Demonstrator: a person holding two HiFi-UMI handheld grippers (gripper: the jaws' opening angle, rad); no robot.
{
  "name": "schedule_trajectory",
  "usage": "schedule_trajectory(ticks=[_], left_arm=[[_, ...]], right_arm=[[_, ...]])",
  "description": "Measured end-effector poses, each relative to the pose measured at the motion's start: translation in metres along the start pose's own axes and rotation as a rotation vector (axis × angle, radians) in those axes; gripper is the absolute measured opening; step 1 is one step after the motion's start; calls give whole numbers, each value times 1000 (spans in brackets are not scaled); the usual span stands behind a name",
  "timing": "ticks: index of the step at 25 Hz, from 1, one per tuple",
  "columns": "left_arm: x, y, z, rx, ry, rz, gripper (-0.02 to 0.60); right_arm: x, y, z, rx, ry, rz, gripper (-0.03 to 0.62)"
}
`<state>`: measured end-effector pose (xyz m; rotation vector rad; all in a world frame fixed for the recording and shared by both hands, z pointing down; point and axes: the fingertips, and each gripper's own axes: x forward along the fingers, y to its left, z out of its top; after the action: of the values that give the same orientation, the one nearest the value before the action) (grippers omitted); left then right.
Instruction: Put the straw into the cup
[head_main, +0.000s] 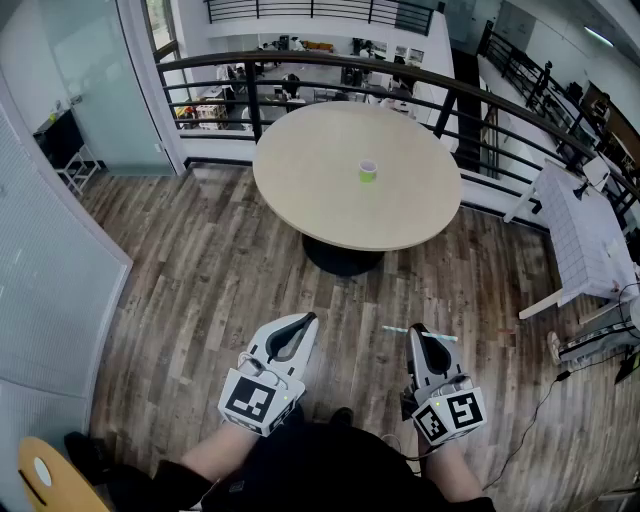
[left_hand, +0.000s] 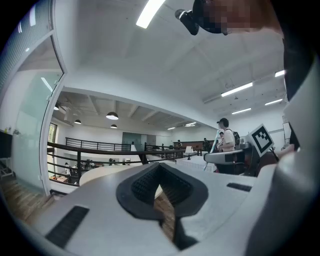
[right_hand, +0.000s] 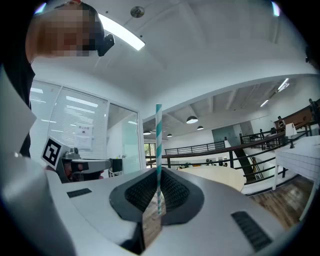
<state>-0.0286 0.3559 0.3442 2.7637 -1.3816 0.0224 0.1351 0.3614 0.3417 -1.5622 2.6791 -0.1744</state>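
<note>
Right gripper (head_main: 418, 332) is clamped on the straw (right_hand: 158, 150), which is white with teal spiral stripes and lies crosswise to the jaws. It's over the wood floor (head_main: 200, 280), well short of the table's (head_main: 300, 190) near edge. Left gripper (head_main: 308, 320) is closed with nothing in it. Cup (head_main: 368, 171), small and white with a green band, stands upright about mid-table. The only markings are the black-and-white square codes on the gripper cubes (head_main: 450, 412), and the sheet (right_hand: 84, 136) on the glass wall is too small to read.
</note>
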Motion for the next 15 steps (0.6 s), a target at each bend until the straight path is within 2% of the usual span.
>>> schedule_trajectory(ticks=[8, 15], left_arm=[[-18, 32, -5, 5, 12, 7, 3], [-36, 55, 2, -18, -20, -33, 3]], right_arm=[[25, 23, -11, 7, 11, -5, 35], [46, 58, -14, 36, 26, 9, 36]])
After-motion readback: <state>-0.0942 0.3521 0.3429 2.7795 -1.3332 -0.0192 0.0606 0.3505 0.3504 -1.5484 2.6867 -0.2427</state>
